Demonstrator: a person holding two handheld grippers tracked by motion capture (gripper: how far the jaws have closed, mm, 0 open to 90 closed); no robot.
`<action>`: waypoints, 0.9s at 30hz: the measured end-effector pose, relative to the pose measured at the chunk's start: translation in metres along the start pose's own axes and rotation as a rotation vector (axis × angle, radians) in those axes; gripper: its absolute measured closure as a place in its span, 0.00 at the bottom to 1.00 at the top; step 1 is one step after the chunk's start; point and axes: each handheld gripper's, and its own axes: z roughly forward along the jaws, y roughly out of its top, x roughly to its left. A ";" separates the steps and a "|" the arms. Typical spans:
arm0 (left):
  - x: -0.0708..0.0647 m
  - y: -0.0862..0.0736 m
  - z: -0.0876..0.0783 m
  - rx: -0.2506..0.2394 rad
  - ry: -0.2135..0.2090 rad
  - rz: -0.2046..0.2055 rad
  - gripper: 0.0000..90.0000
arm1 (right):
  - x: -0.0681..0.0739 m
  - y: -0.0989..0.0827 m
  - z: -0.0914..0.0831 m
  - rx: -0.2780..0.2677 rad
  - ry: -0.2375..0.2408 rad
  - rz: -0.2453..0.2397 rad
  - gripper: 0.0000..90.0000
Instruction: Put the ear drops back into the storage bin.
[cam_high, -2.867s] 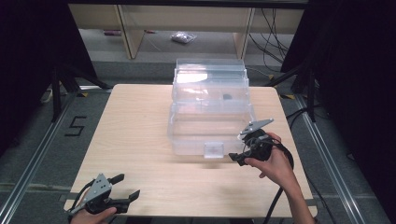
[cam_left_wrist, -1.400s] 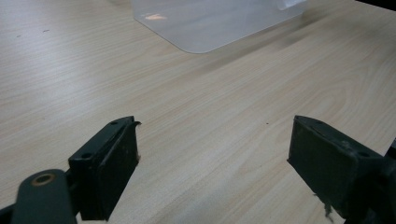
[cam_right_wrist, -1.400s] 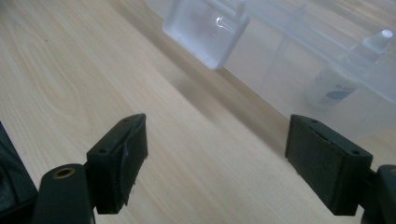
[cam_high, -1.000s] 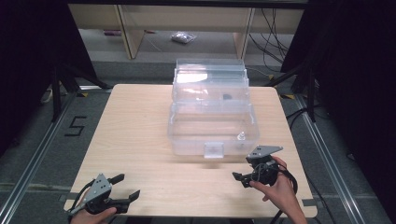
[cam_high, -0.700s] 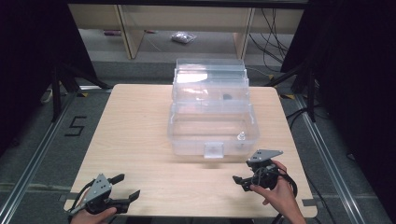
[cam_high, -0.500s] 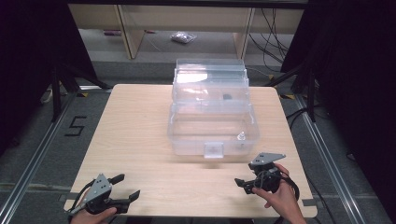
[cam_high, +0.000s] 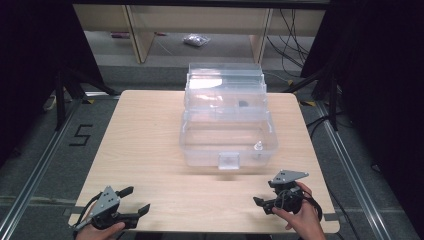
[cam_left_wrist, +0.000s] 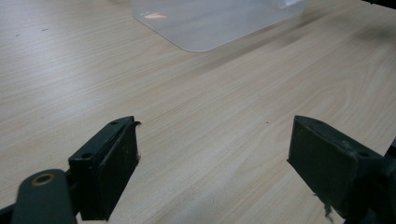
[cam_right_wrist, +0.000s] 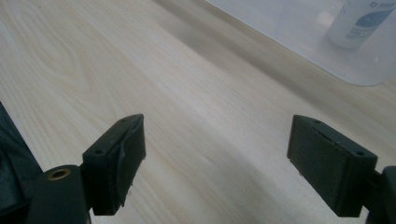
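Note:
A clear plastic tiered box (cam_high: 229, 117) stands open at the middle of the wooden table (cam_high: 145, 130). A small white bottle (cam_high: 258, 148) stands upright in its lower tray near the front right corner, and shows through the box wall as the bottle (cam_right_wrist: 358, 19). My right gripper (cam_high: 263, 197) rests near the front right edge, in a hand, open and empty, short of the box. At the front left edge my left gripper (cam_high: 136, 199) is open and empty. The left gripper (cam_left_wrist: 215, 158) faces bare wood with a box corner (cam_left_wrist: 210, 23) far ahead. Jaws of the right gripper (cam_right_wrist: 215, 158) stand wide apart.
A dark small item (cam_high: 243, 104) lies in an upper tray of the box. Behind the table stand wooden shelves (cam_high: 200, 20) with a plastic bag (cam_high: 195, 40) on the floor. Cables (cam_high: 320, 125) run at the right. A "5" mark (cam_high: 80, 135) is on the floor left.
My right gripper has drawn back from the box's front right corner toward the table's front edge. The left gripper has stayed put.

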 end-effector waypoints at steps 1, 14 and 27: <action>0.000 0.000 0.000 0.000 0.000 0.000 0.17 | 0.000 -0.001 0.001 -0.008 0.002 -0.011 0.21; 0.000 0.000 0.000 0.003 0.000 0.001 0.17 | 0.008 -0.018 0.002 0.003 -0.017 -0.025 0.18; 0.000 0.000 0.001 0.002 -0.005 0.005 0.17 | 0.012 -0.030 0.001 0.015 -0.056 -0.053 0.18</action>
